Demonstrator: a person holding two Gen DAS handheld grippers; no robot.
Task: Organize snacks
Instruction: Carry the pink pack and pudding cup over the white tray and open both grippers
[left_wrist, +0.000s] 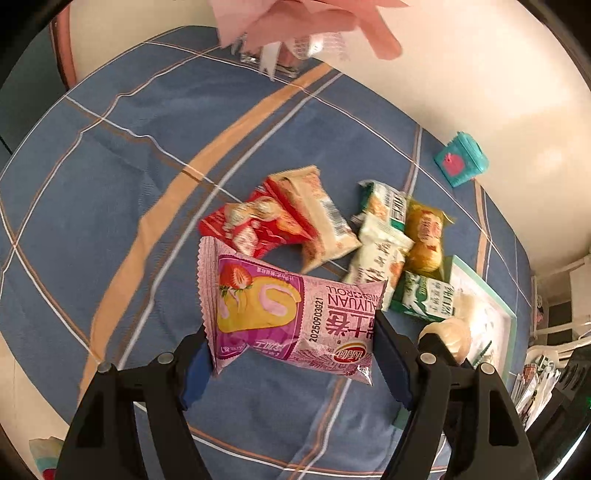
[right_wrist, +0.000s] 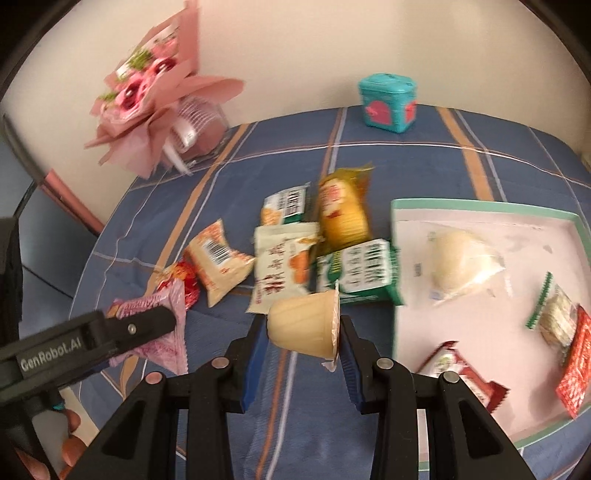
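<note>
A blue plaid-clothed table fills both views. At right, the green-rimmed tray holds a pale bun and, seemingly, three packets. The left fingers clamp the pink roll packet; the right fingers pinch a pudding cup at centre frame.

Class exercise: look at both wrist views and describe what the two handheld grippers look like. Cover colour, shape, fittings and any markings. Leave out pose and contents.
Both the left gripper and the right gripper are black plastic, each with two angular, tapering fingers lined with blue pads. Round silver pivot pins sit on the linkages. Seen from the right wrist view, the left one carries white "GenRobot.AI" lettering on its side.
</note>
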